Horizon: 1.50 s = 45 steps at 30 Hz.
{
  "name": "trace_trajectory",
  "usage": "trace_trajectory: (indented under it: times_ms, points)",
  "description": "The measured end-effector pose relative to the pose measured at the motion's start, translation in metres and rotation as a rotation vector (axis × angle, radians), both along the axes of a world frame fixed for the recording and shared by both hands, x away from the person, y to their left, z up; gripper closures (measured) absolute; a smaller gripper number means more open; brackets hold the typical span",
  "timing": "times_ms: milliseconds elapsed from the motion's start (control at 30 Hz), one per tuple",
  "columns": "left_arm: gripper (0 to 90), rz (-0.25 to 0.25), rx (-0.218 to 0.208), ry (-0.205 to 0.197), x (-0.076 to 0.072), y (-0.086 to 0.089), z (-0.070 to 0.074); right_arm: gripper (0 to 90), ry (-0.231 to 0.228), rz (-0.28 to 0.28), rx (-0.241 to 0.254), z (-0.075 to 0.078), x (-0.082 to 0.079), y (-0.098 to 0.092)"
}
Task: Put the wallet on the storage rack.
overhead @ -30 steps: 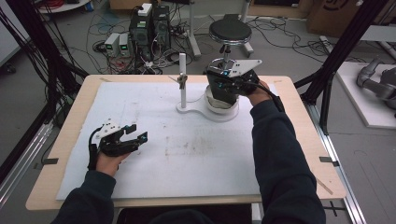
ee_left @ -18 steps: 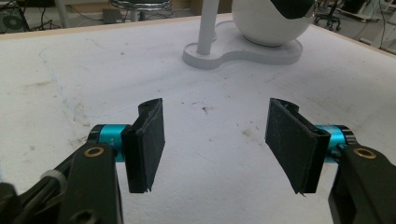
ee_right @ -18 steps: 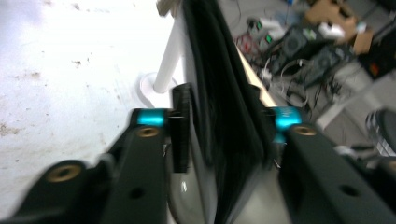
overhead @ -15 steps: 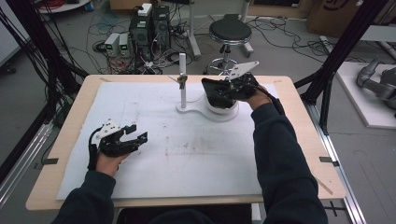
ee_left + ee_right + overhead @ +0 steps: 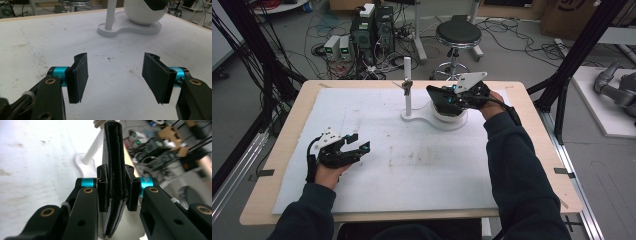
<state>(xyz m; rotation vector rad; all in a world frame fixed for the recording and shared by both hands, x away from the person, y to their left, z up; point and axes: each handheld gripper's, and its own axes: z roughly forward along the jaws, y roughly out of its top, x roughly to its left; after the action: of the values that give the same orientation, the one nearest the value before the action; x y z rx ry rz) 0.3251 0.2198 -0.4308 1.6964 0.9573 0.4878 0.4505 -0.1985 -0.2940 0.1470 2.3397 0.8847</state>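
My right gripper (image 5: pixel 443 98) hovers over a white rounded dome (image 5: pixel 454 117) at the back of the table. Its jaws have just been closing and are shut on a black folded leather piece (image 5: pixel 113 155), which the pads press from both sides. The black piece (image 5: pixel 438 101) sticks out leftward above the dome. The dome shares a white base (image 5: pixel 130 28) with a thin white post (image 5: pixel 407 90). My left gripper (image 5: pixel 357 143) rests low over the white mat at the front left, open, with nothing between its pads (image 5: pixel 79 75).
A white mat (image 5: pixel 412 165) covers most of the wooden table (image 5: pixel 287 150). Behind the table stand a round black stool (image 5: pixel 458 34), computer boxes (image 5: pixel 372 27) and loose cables. Black frame poles (image 5: pixel 569 65) rise at both sides.
My right gripper has turned over the dome, so the black piece now points leftward. The left gripper has stayed where it was.
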Motion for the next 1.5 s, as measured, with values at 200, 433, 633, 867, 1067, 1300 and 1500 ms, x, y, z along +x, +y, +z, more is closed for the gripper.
trace_trajectory:
  times_ms: [200,433,633,867,1067,1300,1500]
  points:
    - [37.5,0.001,-0.003,0.001,0.0,0.001,0.0,76.3,-0.018,-0.012,0.004,-0.004,0.004,-0.005]
    - [37.5,-0.003,-0.002,0.0,0.0,0.0,0.0,74.3,0.081,0.065,-0.025,-0.009,-0.006,-0.01]
    - [37.5,-0.002,-0.004,-0.001,0.0,0.0,0.0,71.7,0.101,0.034,0.066,-0.025,-0.015,-0.023]
    - [37.6,0.0,-0.006,-0.001,-0.001,0.0,0.0,68.7,0.091,0.014,0.149,-0.042,-0.023,-0.028]
    - [37.6,0.0,-0.004,-0.001,-0.001,-0.001,0.0,53.4,0.138,-0.037,0.186,-0.048,-0.025,-0.029]
    - [37.6,0.0,-0.002,0.001,0.0,-0.001,-0.001,41.4,0.197,-0.057,0.208,-0.054,-0.03,-0.027]
    - [37.7,-0.002,-0.001,-0.001,0.0,-0.001,0.0,44.2,0.197,-0.028,0.215,-0.053,-0.031,-0.022]
